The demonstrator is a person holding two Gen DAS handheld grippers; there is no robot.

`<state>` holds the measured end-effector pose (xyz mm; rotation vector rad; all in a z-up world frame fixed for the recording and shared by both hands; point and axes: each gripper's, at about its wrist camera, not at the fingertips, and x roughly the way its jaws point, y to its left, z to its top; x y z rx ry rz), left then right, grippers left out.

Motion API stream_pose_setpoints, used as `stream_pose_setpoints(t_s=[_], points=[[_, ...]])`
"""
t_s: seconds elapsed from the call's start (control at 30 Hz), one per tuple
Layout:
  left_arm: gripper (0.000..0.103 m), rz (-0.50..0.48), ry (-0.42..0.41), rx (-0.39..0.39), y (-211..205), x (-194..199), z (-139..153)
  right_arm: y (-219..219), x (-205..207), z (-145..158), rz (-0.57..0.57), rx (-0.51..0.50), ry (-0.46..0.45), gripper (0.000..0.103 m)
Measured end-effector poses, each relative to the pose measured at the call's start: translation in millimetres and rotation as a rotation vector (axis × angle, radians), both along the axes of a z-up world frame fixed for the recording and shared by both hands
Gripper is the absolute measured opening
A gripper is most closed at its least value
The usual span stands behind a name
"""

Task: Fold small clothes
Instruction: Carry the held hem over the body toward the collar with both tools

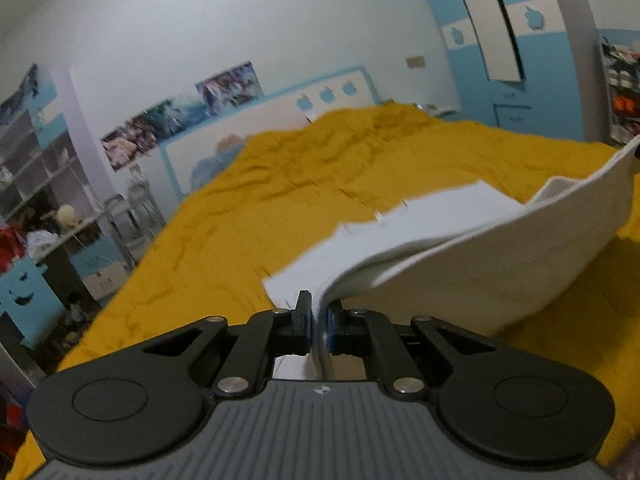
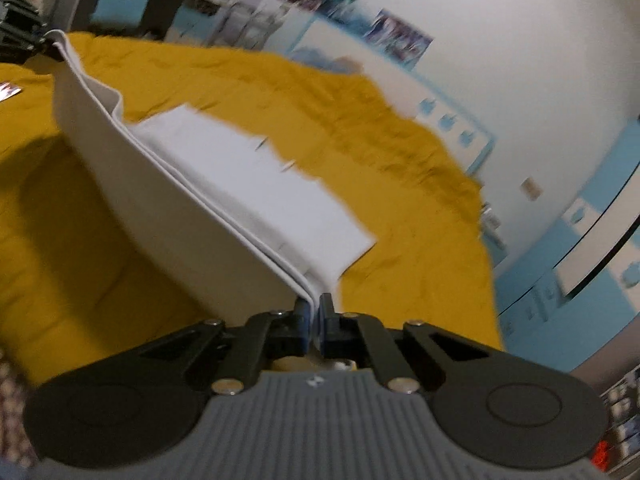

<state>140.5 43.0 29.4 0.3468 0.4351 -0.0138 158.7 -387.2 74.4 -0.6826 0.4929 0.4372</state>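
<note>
A white garment hangs stretched between my two grippers above a bed with a mustard-yellow cover. My left gripper is shut on one doubled edge of it. My right gripper is shut on the other end of the same edge, and the garment runs away to the upper left. The far part of the cloth lies flat on the cover in both views. The lifted part sags between the grippers and hides the cover below it.
The yellow cover fills the bed. A blue-and-white headboard stands at the far end. A blue wardrobe is at the right, and shelves and a cluttered desk are at the left.
</note>
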Motion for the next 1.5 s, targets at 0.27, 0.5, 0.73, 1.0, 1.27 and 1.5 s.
stream_pose_setpoints(t_s=[0.27, 0.5, 0.73, 1.0, 1.27, 1.5], points=[[0.007, 0.079, -0.132, -0.001, -0.4, 60.7, 26.9, 26.6, 68.9, 33.3, -0.046, 0.016, -0.158, 0.0], [0.007, 0.127, -0.184, -0.02, 1.5, 117.0, 31.9, 47.5, 143.9, 51.5, -0.079, 0.042, -0.216, 0.0], [0.007, 0.181, -0.168, -0.036, 10.2, 178.9, 15.6, 76.3, 239.4, 42.0, -0.101, 0.053, -0.22, 0.0], [0.007, 0.182, -0.046, -0.001, 9.1, 252.9, -34.2, 105.1, 358.9, -20.2, -0.162, 0.053, -0.122, 0.0], [0.008, 0.185, 0.157, 0.008, 16.3, 301.5, -103.2, 124.1, 439.5, -114.5, -0.192, 0.027, 0.04, 0.0], [0.02, 0.213, 0.245, -0.023, 30.5, 326.1, -127.8, 132.6, 472.6, -167.1, -0.236, 0.035, 0.116, 0.0]])
